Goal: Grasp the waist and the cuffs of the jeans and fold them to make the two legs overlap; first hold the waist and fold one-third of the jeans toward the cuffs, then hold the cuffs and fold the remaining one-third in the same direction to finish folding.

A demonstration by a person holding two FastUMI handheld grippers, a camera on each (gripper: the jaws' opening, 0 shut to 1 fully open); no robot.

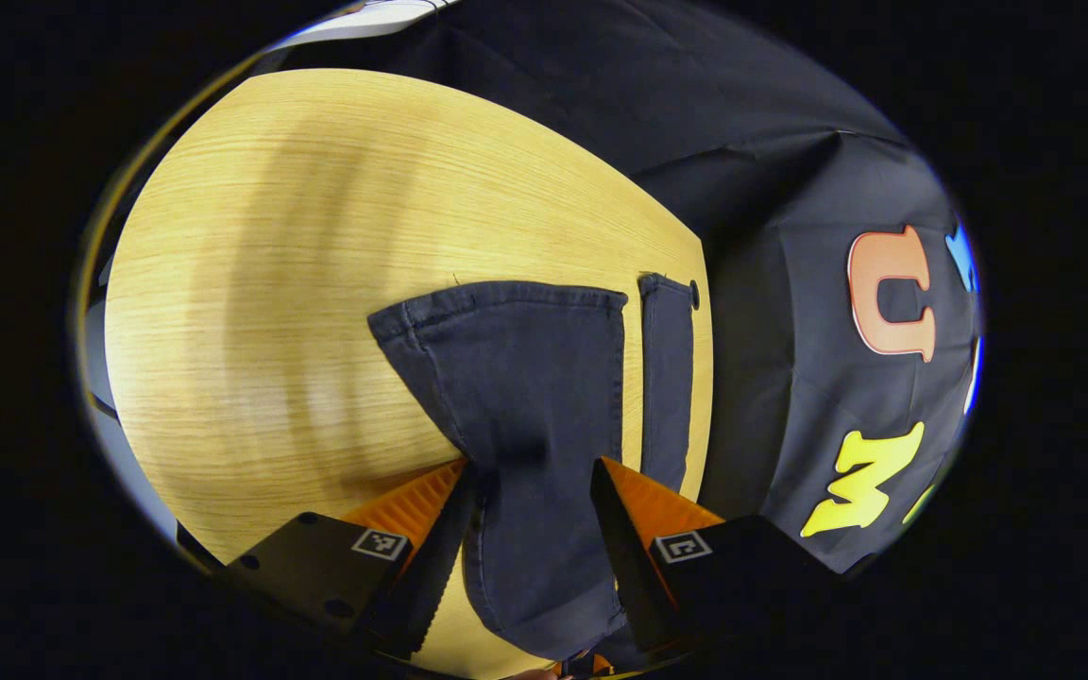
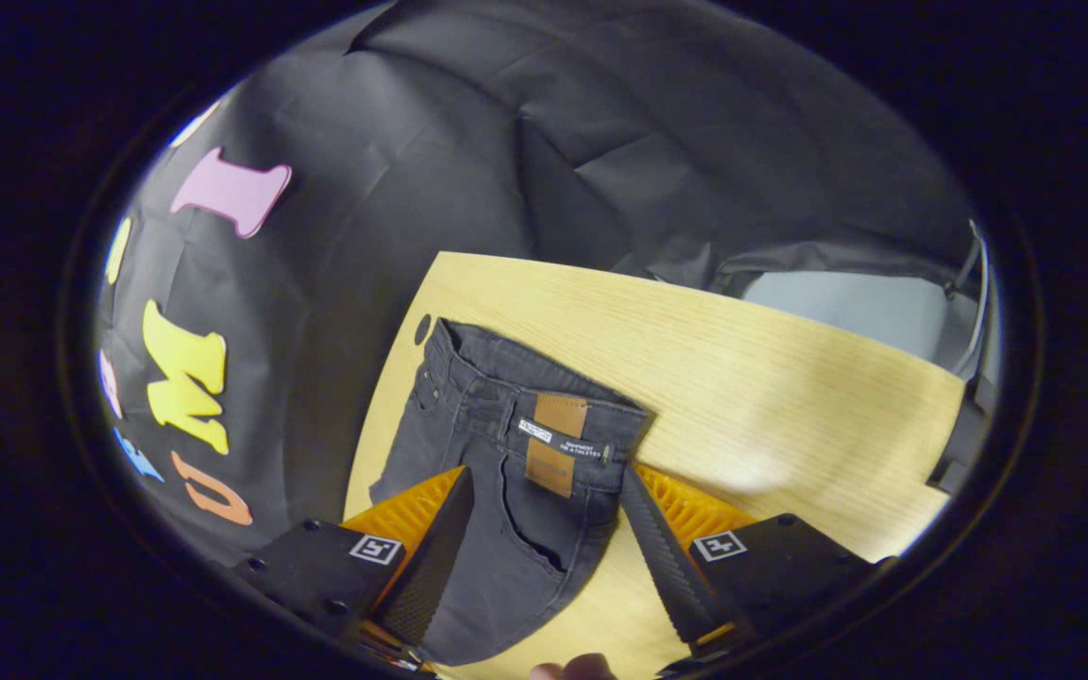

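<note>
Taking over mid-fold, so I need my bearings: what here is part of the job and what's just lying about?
Part of the job:
jeans, dark, on the table
cuffs
waist
left gripper, open over a leg
right gripper, open near the waist

Just there:
table
booth wall

table [image 1: 270,283]: light wood grain, round dark hole seen near its edge | black cloth wall [image 2: 506,142]: hung behind, creased

Dark charcoal jeans [image 2: 497,444] with a tan waist patch [image 2: 555,444] on a pale wood-grain table [image 1: 317,236].
</note>
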